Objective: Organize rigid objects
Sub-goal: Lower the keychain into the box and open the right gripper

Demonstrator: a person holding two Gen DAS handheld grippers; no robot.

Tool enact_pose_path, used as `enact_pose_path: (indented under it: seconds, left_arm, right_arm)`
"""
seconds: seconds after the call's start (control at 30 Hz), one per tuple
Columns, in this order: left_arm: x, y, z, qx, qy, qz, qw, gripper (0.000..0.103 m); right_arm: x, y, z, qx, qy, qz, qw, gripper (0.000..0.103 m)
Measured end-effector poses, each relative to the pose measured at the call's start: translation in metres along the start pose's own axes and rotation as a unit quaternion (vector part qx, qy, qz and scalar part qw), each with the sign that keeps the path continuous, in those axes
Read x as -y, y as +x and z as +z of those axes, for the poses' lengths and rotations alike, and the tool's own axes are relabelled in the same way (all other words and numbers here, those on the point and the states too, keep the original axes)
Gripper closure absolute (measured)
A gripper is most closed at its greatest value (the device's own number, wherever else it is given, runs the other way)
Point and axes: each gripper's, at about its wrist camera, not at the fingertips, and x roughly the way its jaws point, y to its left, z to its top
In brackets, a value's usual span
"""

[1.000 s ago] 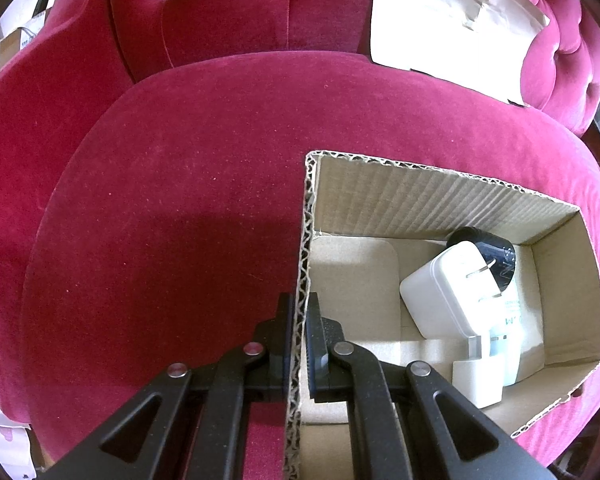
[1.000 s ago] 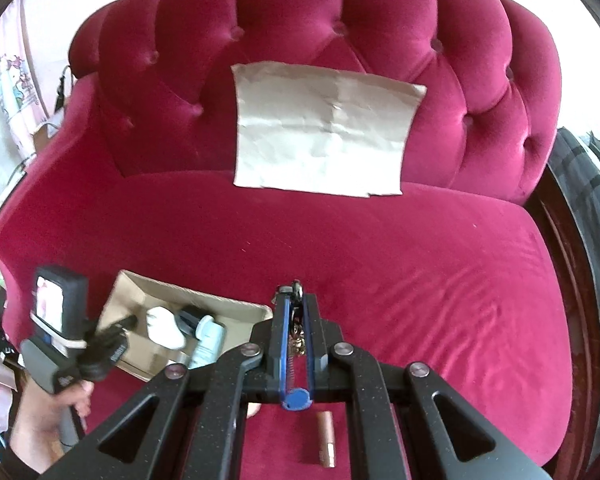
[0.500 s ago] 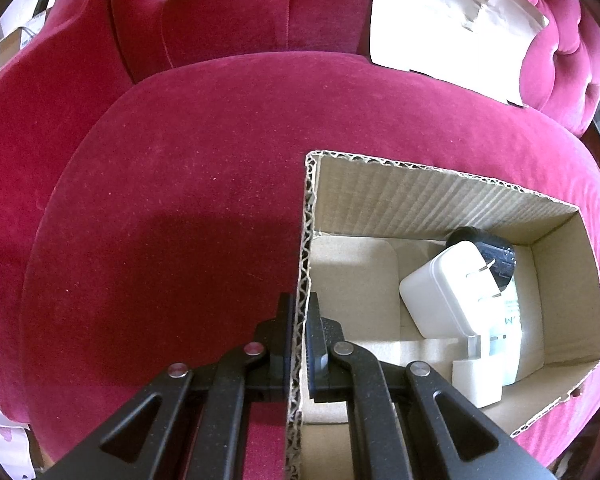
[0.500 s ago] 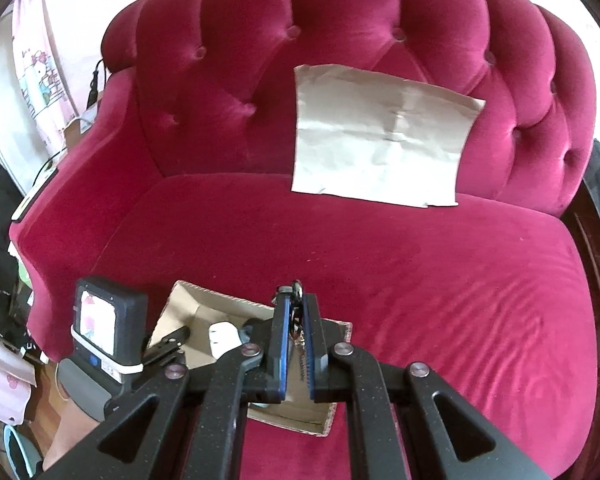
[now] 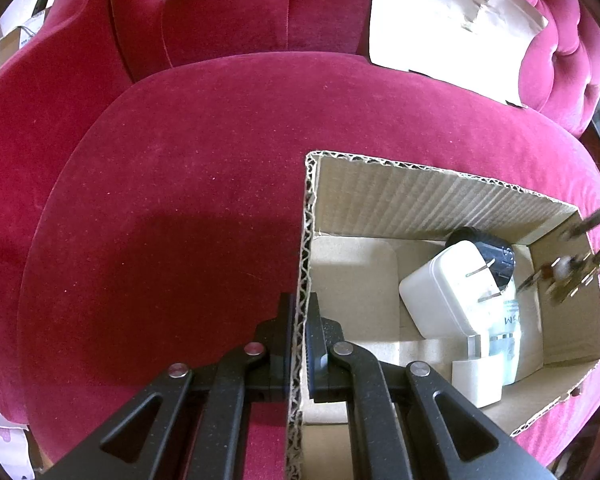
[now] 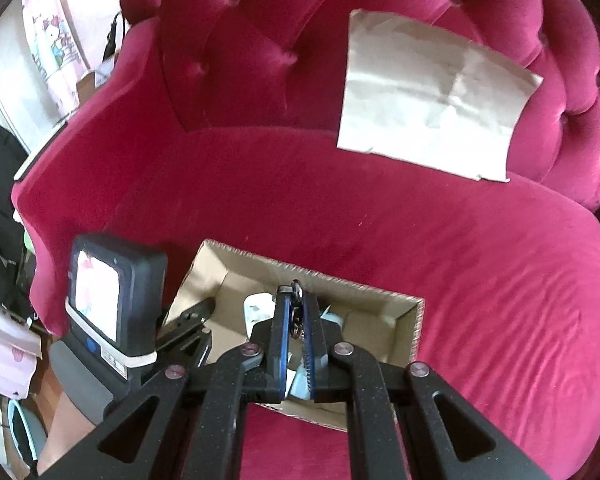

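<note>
Over the cardboard box (image 6: 414,322), right tongs (image 6: 295,312) clamp a key bunch (image 6: 296,316).
Left tongs (image 5: 300,320) clamp the box's wall; the white charger (image 5: 444,292) inside points its prongs up.

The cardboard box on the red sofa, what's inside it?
Inside the cardboard box lies a white plug adapter on top of a black thing and a pale packet. What lies beneath them is covered.

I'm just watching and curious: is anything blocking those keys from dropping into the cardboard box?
Nothing visible blocks them. The right hand-held gripper holds the keys above the open box. Below lie a white charger and other small items, with bare cardboard floor beside them.
</note>
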Motion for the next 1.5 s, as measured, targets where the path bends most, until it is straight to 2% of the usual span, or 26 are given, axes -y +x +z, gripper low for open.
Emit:
enact_pose_path:
  seconds: [0.37,0.77,0.8,0.87,0.97,1.03,1.2,1.5]
  left_arm:
    - [0.0,0.0,0.0,0.001,0.016,-0.007,0.9998,0.098]
    - [0.0,0.001,0.002,0.0,0.024,-0.012,0.9997,0.098]
    - [0.0,0.001,0.003,0.0,0.024,-0.012,0.9996,0.098]
    - [0.001,0.001,0.003,0.0,0.026,-0.013,0.9996,0.098]
    - [-0.001,0.002,0.004,-0.001,0.021,-0.02,0.9996,0.098]
    - [0.0,0.002,0.004,-0.001,0.033,-0.024,0.9992,0.098]
    - [0.002,0.003,0.004,0.0,0.038,-0.022,0.999,0.098]
    - [0.003,0.004,0.005,0.001,0.048,-0.023,0.9986,0.098]
  right_arm:
    - [-0.014,0.038,-0.01,-0.038,-0.006,0.012,0.999,0.098]
    - [-0.015,0.045,-0.007,-0.032,-0.005,0.021,0.999,0.096]
    - [-0.014,0.045,-0.007,-0.03,-0.005,0.017,0.999,0.091]
    - [-0.012,0.042,-0.006,-0.022,0.005,0.014,1.0,0.048]
    - [-0.006,0.038,-0.004,-0.011,0.017,-0.003,1.0,0.024]
    - [-0.001,0.038,-0.003,-0.012,0.025,-0.015,0.999,0.013]
    - [0.005,0.04,-0.002,-0.015,0.031,-0.03,0.999,0.001]
    - [0.01,0.032,-0.004,-0.009,0.019,-0.053,0.998,0.0]
